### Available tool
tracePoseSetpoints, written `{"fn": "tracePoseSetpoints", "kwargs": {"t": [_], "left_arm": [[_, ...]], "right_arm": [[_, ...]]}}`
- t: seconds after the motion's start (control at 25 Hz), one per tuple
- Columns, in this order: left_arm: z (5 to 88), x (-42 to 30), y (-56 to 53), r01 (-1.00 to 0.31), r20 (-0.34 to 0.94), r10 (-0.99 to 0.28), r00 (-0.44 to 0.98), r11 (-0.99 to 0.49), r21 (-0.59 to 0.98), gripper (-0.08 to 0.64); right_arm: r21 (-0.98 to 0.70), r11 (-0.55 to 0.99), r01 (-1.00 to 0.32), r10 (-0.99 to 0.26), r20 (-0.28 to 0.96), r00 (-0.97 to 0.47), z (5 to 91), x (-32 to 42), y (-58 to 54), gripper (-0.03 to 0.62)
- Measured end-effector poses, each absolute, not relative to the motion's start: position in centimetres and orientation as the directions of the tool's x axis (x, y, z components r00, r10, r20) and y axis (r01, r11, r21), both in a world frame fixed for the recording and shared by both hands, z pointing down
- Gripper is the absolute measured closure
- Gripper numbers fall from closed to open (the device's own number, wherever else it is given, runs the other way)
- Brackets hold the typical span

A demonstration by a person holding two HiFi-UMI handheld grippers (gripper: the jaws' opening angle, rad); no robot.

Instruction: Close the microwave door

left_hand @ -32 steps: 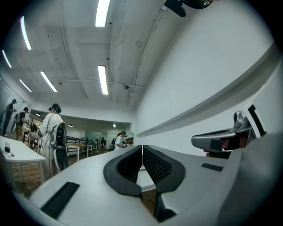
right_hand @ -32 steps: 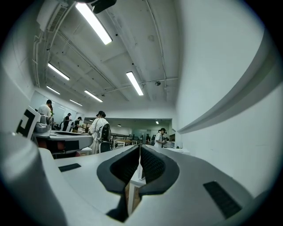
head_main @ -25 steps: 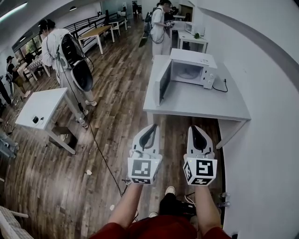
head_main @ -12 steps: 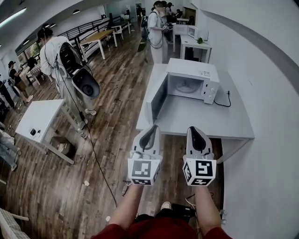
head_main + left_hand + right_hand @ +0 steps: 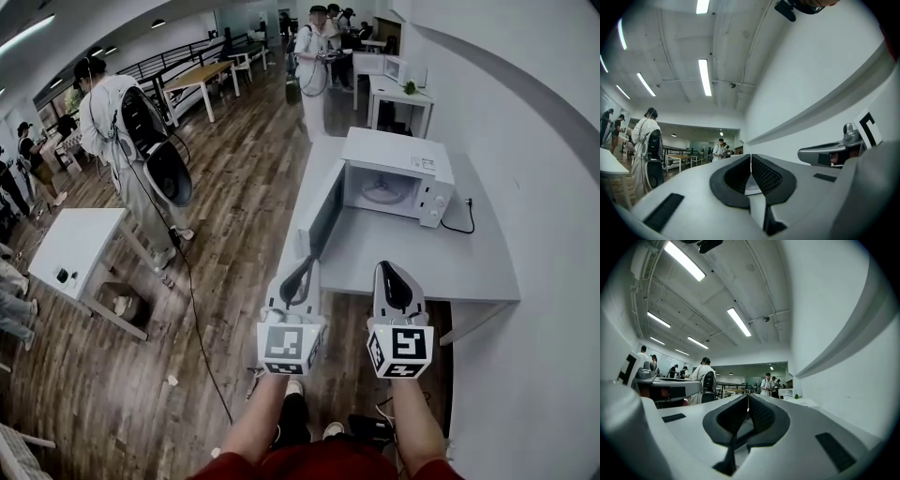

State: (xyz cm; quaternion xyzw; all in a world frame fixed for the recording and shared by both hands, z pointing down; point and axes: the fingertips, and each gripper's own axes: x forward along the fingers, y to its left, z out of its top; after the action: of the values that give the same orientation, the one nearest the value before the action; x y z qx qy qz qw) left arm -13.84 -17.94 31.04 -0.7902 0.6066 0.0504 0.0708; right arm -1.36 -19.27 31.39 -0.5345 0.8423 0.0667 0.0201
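A white microwave (image 5: 398,176) stands at the far end of a grey table (image 5: 412,267) against the right wall. Its door (image 5: 325,208) hangs wide open to the left, edge toward me. My left gripper (image 5: 307,265) is shut and empty, its tip just at the table's near left edge, a little short of the door. My right gripper (image 5: 387,266) is shut too, held beside it over the table's near edge. In the left gripper view the pads (image 5: 761,174) meet with nothing between them. The same holds for the pads (image 5: 759,416) in the right gripper view.
A person with a backpack (image 5: 127,131) stands to the left by a small white table (image 5: 80,248). A cable (image 5: 202,337) trails across the wooden floor. Another person (image 5: 317,61) stands beyond the microwave table. A white wall runs along the right.
The microwave table has come closer in the head view. Both grippers, still shut and side by side, now reach the table's near edge.
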Motion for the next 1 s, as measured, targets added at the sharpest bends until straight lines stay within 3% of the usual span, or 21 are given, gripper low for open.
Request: {"fn": "tracePoseSetpoints", "kwargs": {"t": [0.6, 1.0], "left_arm": [[33.4, -23.0, -30.5, -0.952, -0.142, -0.942, 0.305, -0.301, -0.05, 0.531], [39.6, -23.7, -34.9, -0.875, -0.057, -0.875, 0.482, -0.477, -0.08, 0.531]], "right_arm": [[0.127, 0.399, -0.908, -0.911, -0.057, -0.408, 32.9, -11.2, -31.1, 0.563], [0.103, 0.384, -0.918, -0.923, 0.023, -0.384, 37.4, -13.9, -36.1, 0.563]]}}
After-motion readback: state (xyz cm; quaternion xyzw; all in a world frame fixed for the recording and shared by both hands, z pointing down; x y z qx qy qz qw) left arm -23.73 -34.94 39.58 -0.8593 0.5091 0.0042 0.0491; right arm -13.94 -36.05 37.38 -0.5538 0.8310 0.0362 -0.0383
